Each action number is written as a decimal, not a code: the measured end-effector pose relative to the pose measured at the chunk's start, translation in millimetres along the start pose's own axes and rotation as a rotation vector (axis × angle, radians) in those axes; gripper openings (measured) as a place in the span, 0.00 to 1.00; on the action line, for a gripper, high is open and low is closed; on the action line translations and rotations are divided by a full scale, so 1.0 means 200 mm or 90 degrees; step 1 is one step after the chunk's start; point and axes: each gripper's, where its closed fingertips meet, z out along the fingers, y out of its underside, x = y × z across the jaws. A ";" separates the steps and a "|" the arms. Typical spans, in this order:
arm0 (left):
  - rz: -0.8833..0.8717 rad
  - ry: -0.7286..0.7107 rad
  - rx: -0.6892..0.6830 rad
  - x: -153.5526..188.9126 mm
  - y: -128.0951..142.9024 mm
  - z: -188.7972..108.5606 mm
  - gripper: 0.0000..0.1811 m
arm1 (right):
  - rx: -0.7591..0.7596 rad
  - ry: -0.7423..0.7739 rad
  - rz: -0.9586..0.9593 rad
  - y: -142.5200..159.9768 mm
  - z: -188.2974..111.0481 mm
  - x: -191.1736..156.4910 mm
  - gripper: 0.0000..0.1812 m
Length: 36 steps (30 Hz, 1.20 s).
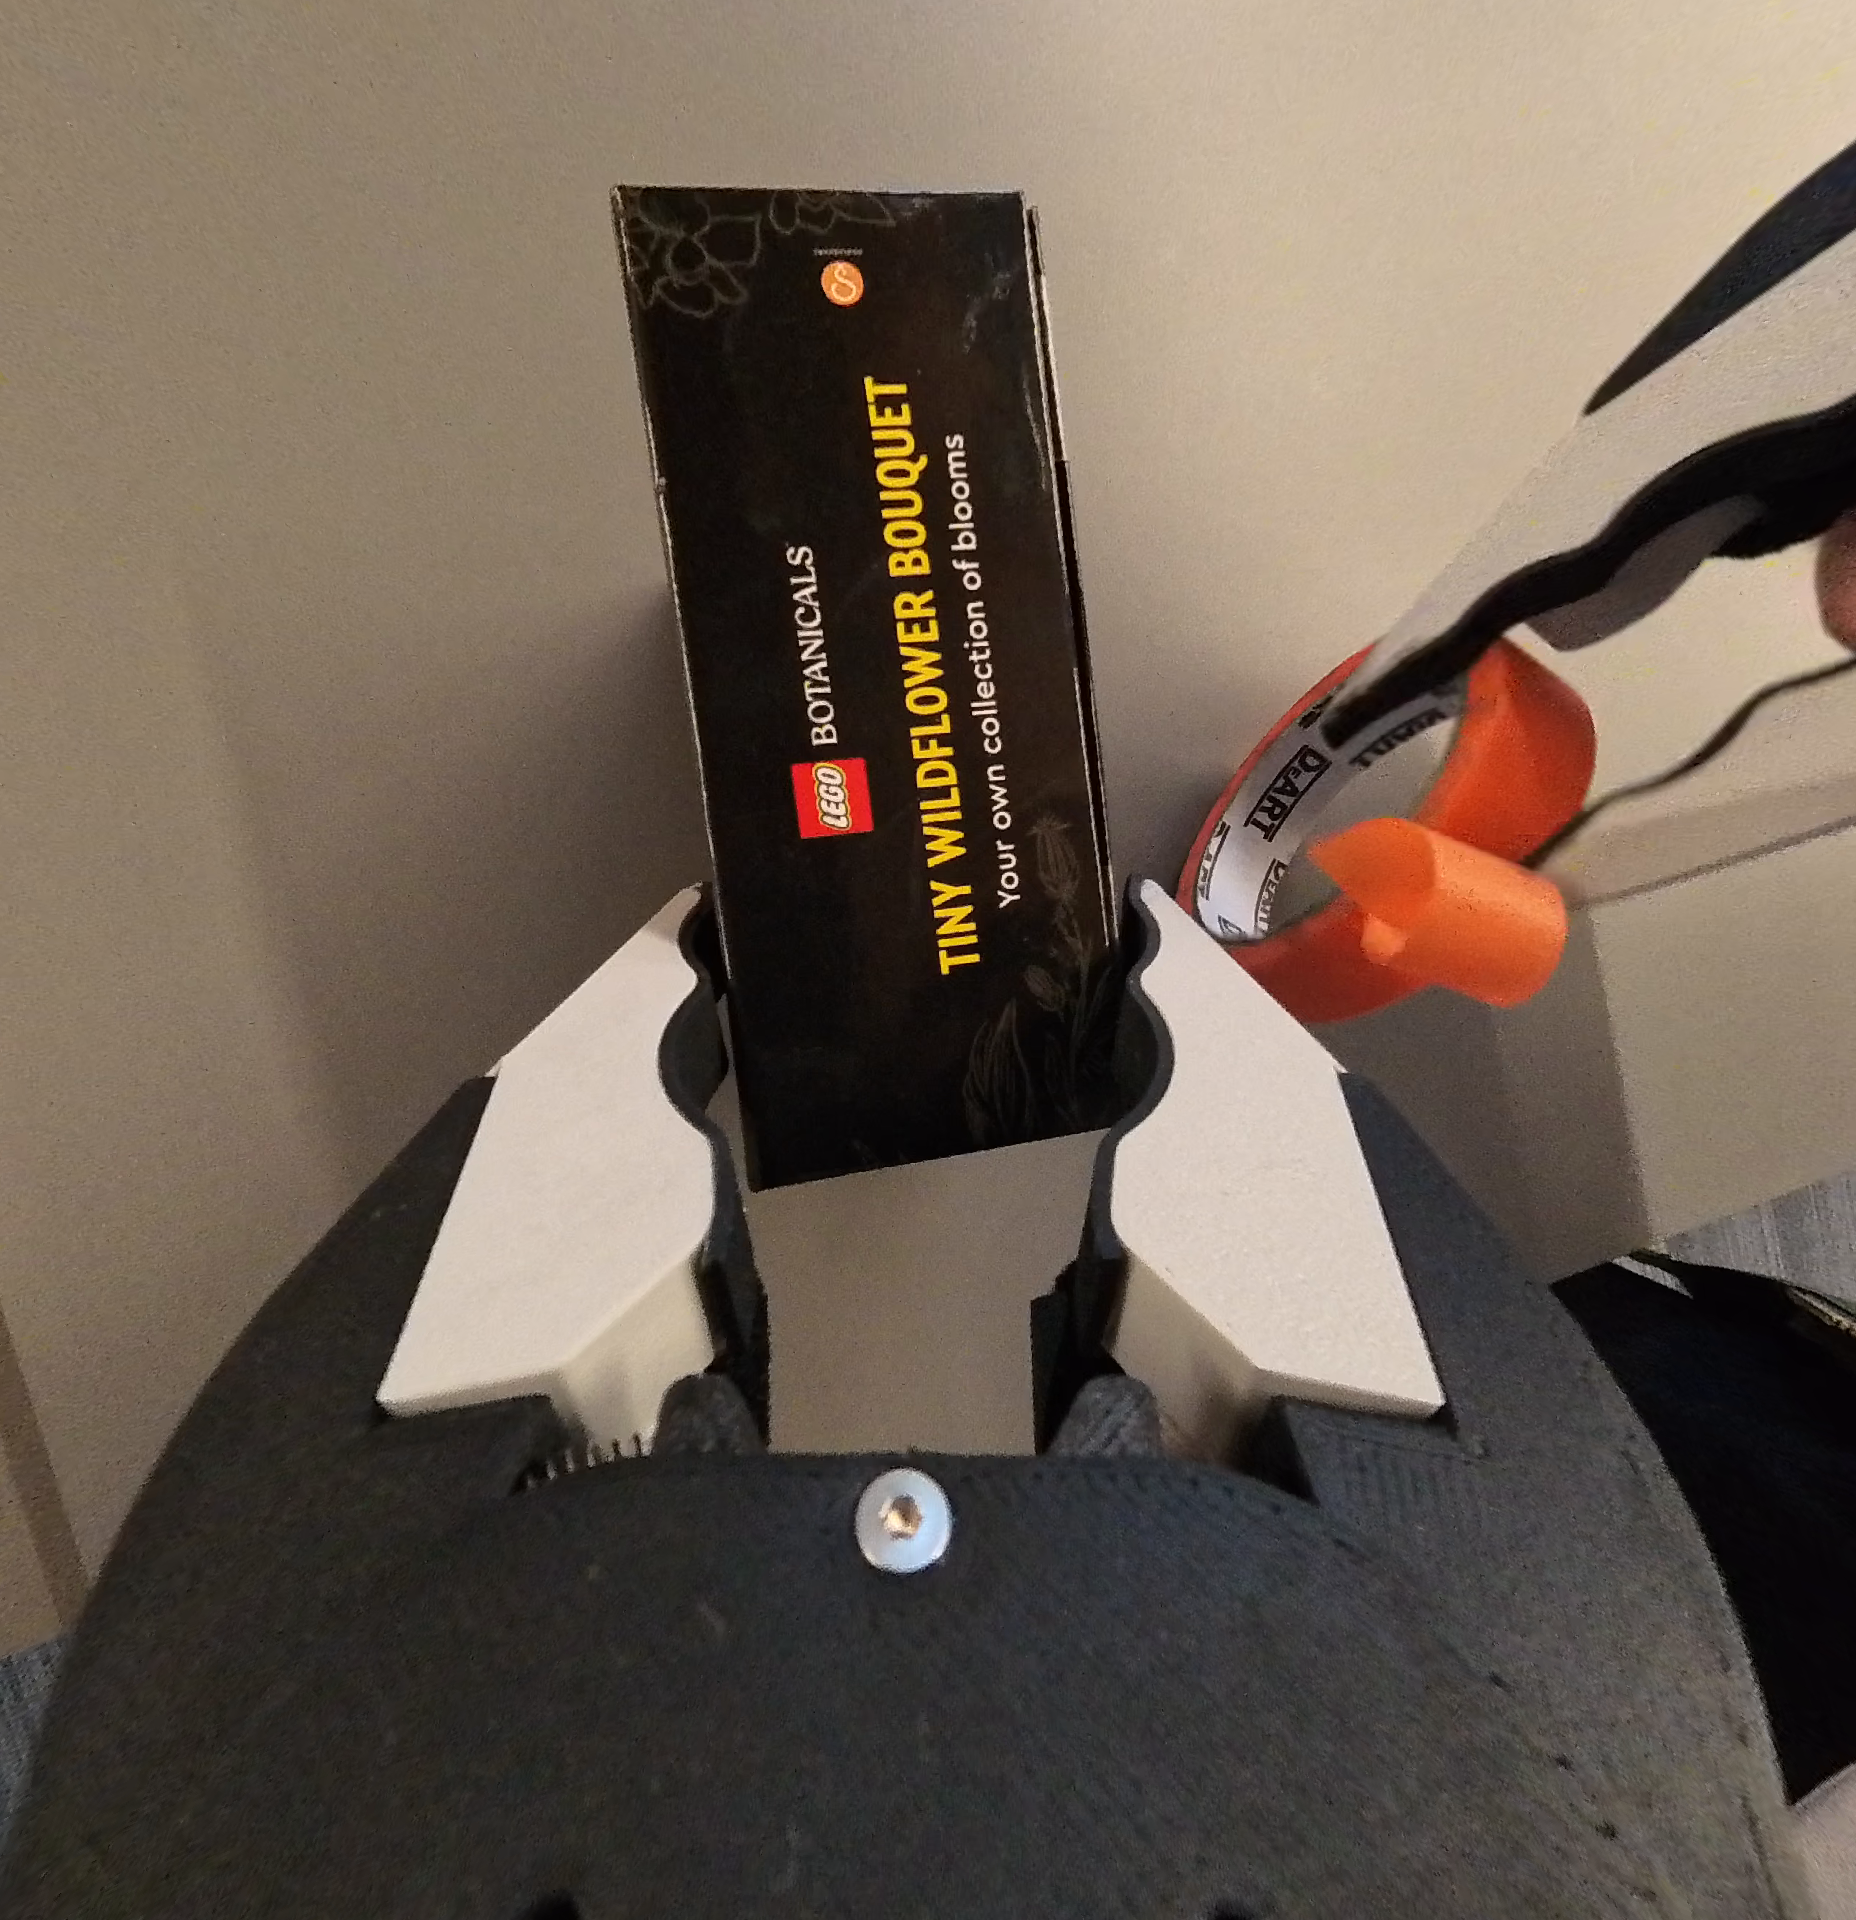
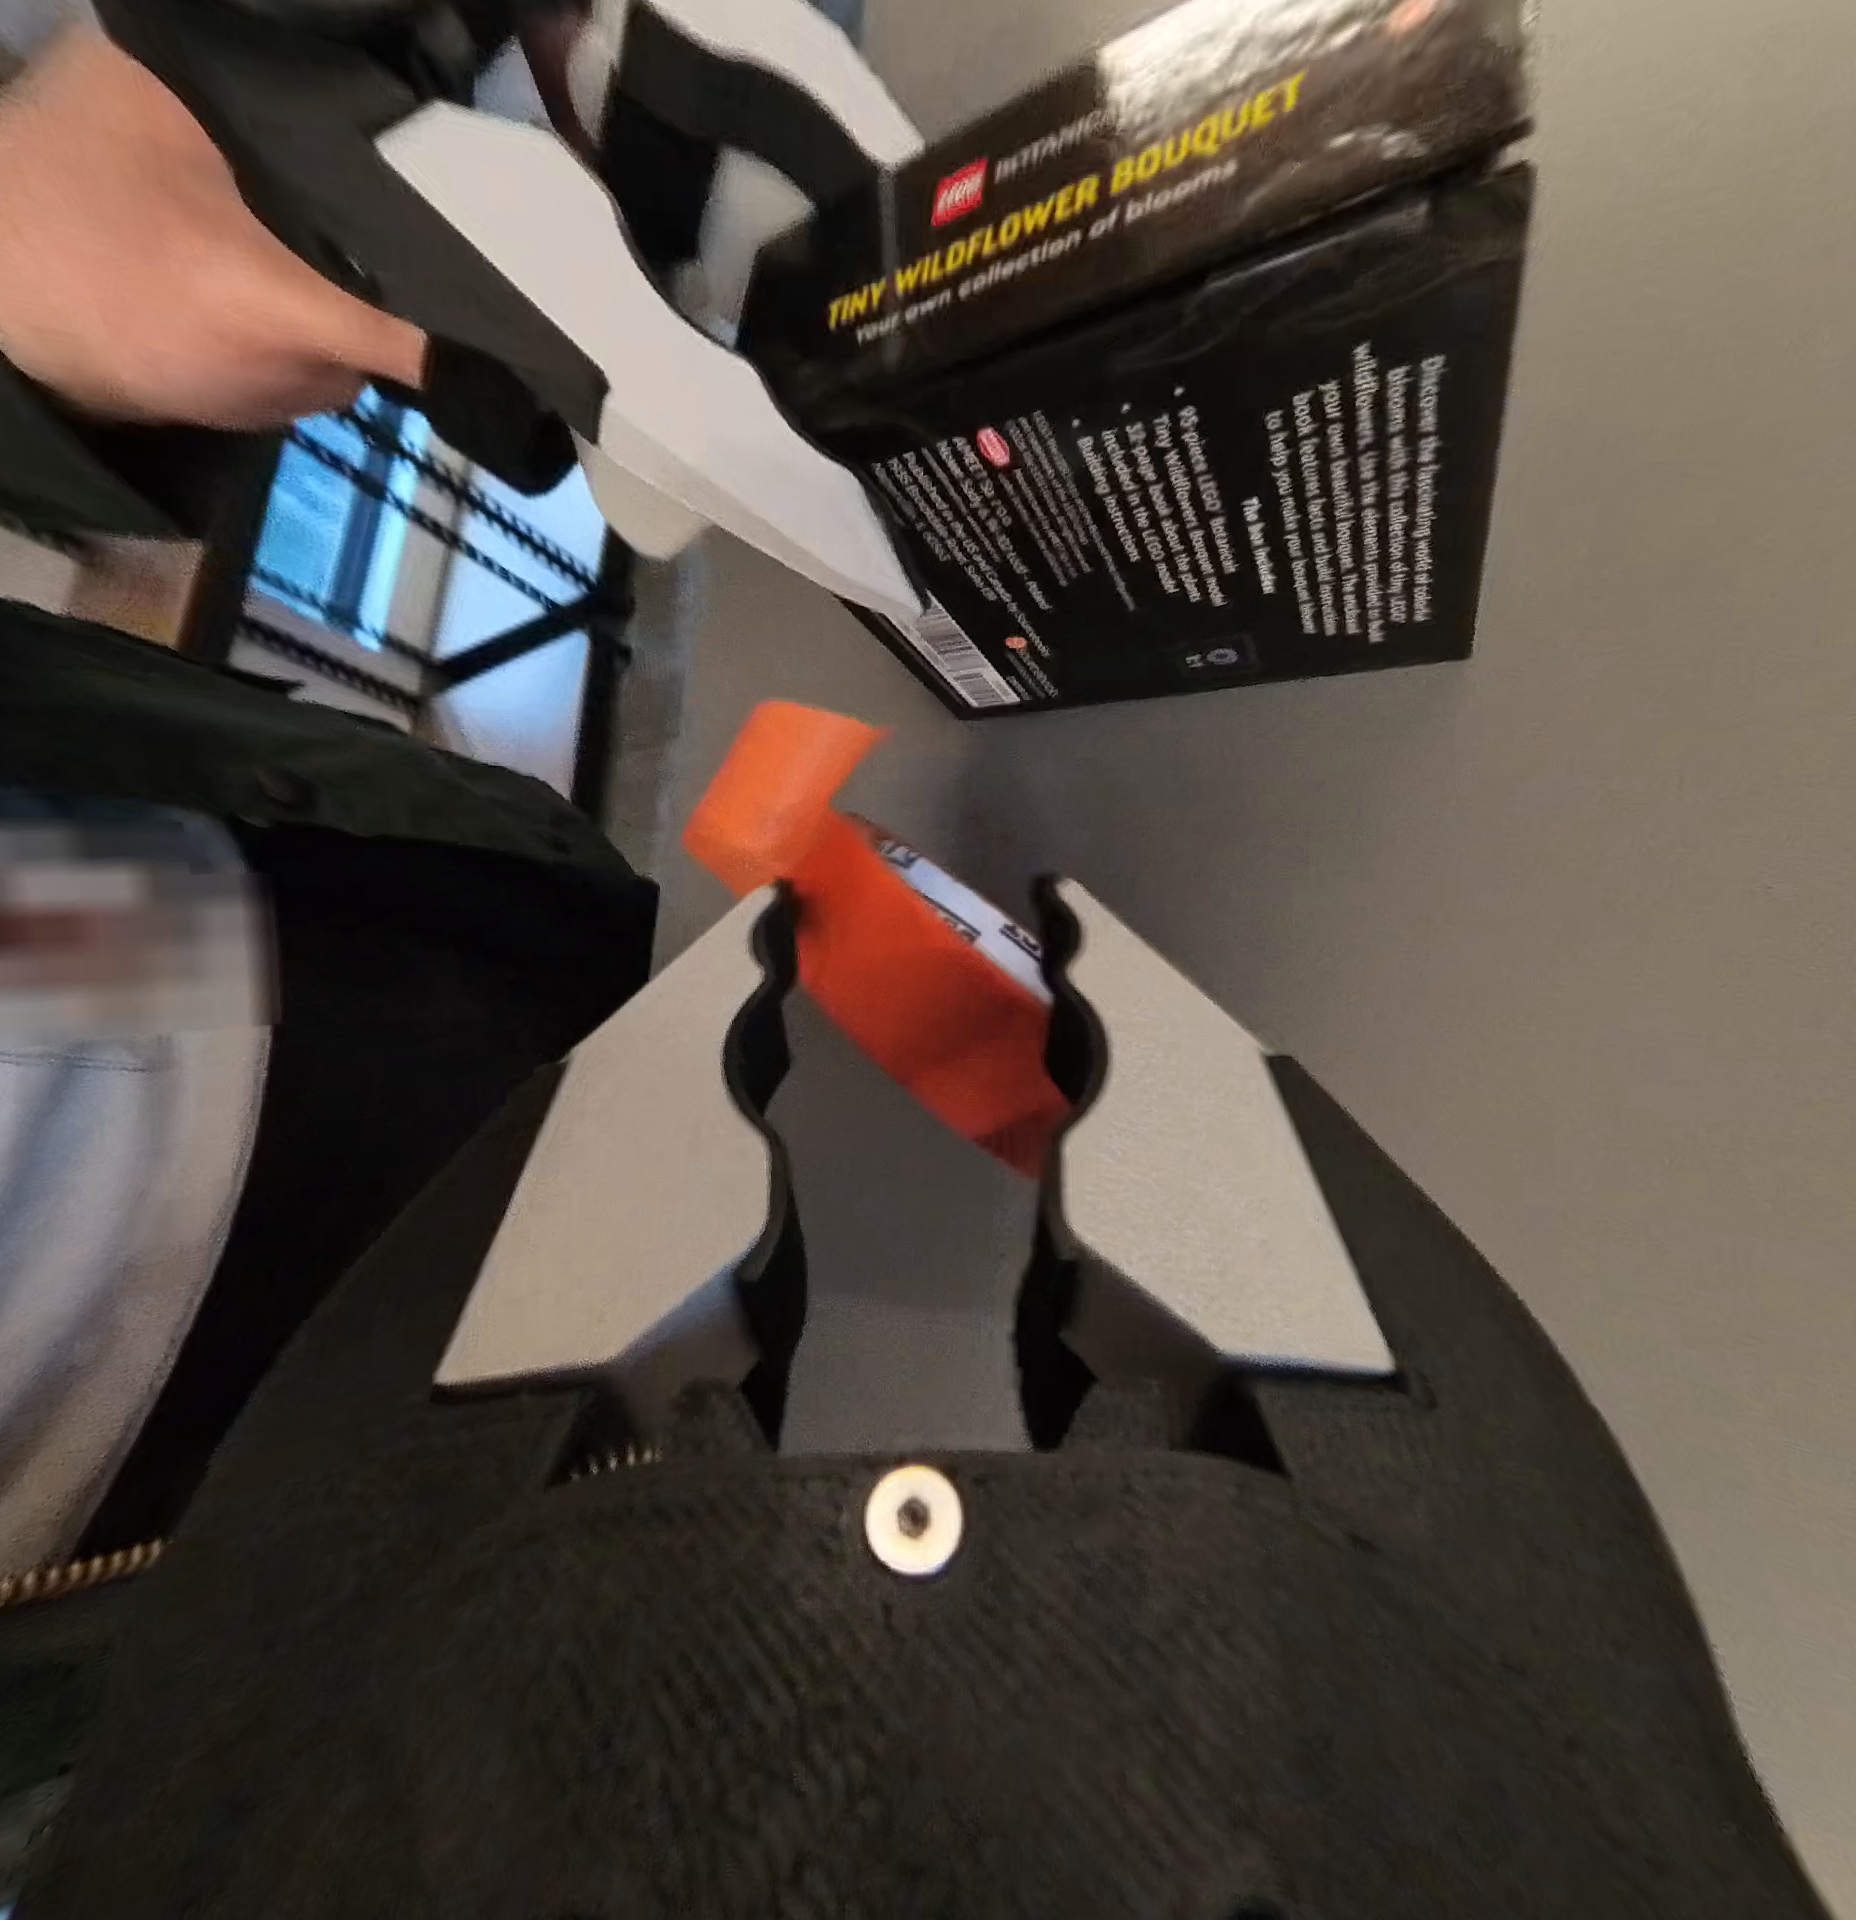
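In the left wrist view, the left gripper (image 1: 919, 997) is clamping the lower end of a black box (image 1: 862, 644), holding it before a grey wall (image 1: 280, 520). In the right wrist view, the right gripper (image 2: 919, 935) is gripping an orange tape roll (image 2: 903, 997) just below the box (image 2: 1215, 416).

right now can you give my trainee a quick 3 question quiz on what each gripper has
1. What does the left gripper hold?
2. True or false: the right gripper is empty.
3. The tape roll is: A blue, B orange, C green?

Key:
1. A black box, clamped at its lower end between the fingers.
2. False; it grips the tape roll.
3. B.
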 end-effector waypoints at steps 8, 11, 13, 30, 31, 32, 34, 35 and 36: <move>0.000 0.000 0.000 0.00 0.00 0.00 0.41 | -0.012 -0.013 0.165 -0.02 -0.01 -0.01 0.12; 0.000 0.001 0.001 0.00 0.00 0.00 0.41 | -0.011 -0.044 0.206 0.01 -0.03 -0.05 0.09; 0.001 0.001 0.000 0.00 0.00 0.00 0.41 | 0.000 -0.066 0.276 0.03 -0.04 -0.06 0.09; 0.003 -0.001 -0.003 0.00 0.00 0.00 0.41 | 0.653 0.015 0.888 0.05 -0.29 0.11 0.05; 0.003 0.000 -0.003 0.00 0.00 0.00 0.41 | 0.677 0.015 0.909 0.06 -0.30 0.11 0.05; 0.004 0.000 -0.004 0.00 0.00 0.00 0.41 | 0.714 0.001 0.927 0.06 -0.31 0.12 0.05; 0.005 0.000 -0.004 0.00 0.00 0.00 0.41 | 0.769 -0.031 0.960 0.07 -0.32 0.12 0.05; 0.005 0.000 -0.005 0.00 0.00 0.00 0.41 | 0.770 -0.027 0.961 0.08 -0.31 0.11 0.05; 0.006 0.000 -0.005 0.00 0.00 0.00 0.41 | 0.757 -0.020 0.954 0.10 -0.29 0.10 0.05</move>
